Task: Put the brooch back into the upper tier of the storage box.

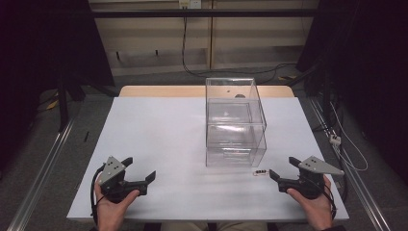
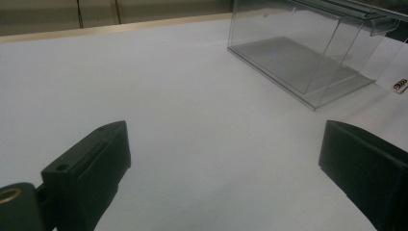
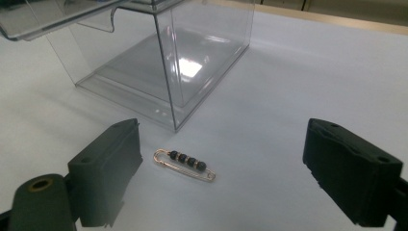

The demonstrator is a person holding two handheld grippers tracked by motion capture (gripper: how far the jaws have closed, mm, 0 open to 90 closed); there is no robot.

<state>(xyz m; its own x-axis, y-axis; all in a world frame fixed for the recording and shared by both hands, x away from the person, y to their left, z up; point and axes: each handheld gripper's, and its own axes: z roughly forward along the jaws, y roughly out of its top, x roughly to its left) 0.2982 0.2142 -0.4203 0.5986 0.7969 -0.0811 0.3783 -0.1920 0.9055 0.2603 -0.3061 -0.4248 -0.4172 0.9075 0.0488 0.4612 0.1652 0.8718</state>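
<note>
A clear plastic box [image 1: 235,122] with a lid stands on the white table [image 1: 159,139], right of centre. Just in front of its near right corner lies a small gold safety pin with dark beads [image 1: 260,172]. My right gripper [image 1: 282,167] is open, held low just right of the pin. In the right gripper view the pin [image 3: 185,163] lies between the wide-apart jaws, nearer the left one, with the box [image 3: 159,62] behind it. My left gripper [image 1: 141,168] is open at the table's near left with nothing between its jaws. The box [image 2: 308,53] and pin [image 2: 400,85] lie far to its right.
A strip of wooden tabletop [image 1: 159,91] shows beyond the white surface. Cables [image 1: 346,139] run along the floor to the right of the table, and metal rails flank both sides. Dark curtains stand at the left and right.
</note>
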